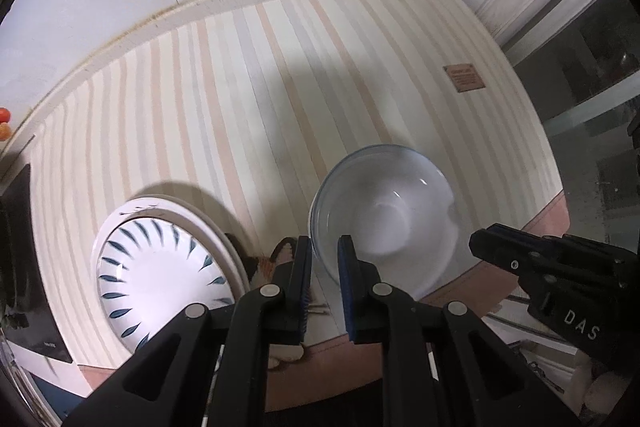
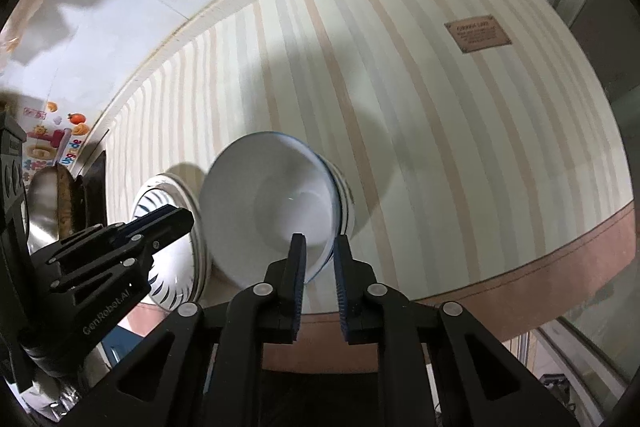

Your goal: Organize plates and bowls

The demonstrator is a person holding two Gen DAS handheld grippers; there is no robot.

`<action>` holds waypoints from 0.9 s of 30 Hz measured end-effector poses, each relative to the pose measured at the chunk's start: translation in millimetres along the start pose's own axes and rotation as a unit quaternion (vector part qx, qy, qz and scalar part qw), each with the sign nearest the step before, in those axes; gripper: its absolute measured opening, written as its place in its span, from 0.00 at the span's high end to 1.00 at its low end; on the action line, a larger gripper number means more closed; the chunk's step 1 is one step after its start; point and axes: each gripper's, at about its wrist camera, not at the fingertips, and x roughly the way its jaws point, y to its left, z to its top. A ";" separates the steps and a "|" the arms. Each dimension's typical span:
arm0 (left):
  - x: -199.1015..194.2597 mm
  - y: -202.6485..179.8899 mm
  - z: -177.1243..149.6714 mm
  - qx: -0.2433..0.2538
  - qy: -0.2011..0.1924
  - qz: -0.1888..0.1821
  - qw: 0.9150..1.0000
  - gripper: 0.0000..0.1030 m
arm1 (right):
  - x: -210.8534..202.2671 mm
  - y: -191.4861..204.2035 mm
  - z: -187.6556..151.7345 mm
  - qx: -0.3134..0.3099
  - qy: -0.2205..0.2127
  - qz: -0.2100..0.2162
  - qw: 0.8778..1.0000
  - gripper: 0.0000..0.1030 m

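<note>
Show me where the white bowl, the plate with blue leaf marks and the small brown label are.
white bowl point(image 1: 386, 215): left wrist view, inner bottom.
plate with blue leaf marks point(image 1: 160, 267): left wrist view, white centre.
small brown label point(image 2: 477, 33): right wrist view, its middle.

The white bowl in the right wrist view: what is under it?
Under the tilted white bowl a second bowl shows at its right side, with a blue rim line. The striped cloth lies below both. The rest of the lower bowl is covered.
</note>
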 end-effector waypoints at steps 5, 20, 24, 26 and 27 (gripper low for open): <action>-39.1 -1.0 -12.2 0.003 -0.037 -0.006 0.999 0.79 | -38.4 12.9 -21.5 -0.020 -0.033 -0.005 0.999 0.67; -133.3 -4.2 -47.3 0.022 -0.123 -0.009 0.992 0.26 | -147.2 53.4 -71.3 -0.066 -0.128 -0.024 0.989 0.23; -144.0 -3.7 -52.5 0.023 -0.125 -0.014 0.992 0.23 | -165.2 57.2 -79.9 -0.067 -0.144 -0.035 0.987 0.15; -148.4 -2.5 -54.1 0.021 -0.129 -0.018 0.991 0.13 | -173.9 58.8 -83.3 -0.065 -0.153 -0.038 0.985 0.13; -150.7 -2.6 -55.3 0.020 -0.130 -0.020 0.991 0.13 | -176.9 59.0 -84.4 -0.065 -0.155 -0.039 0.985 0.12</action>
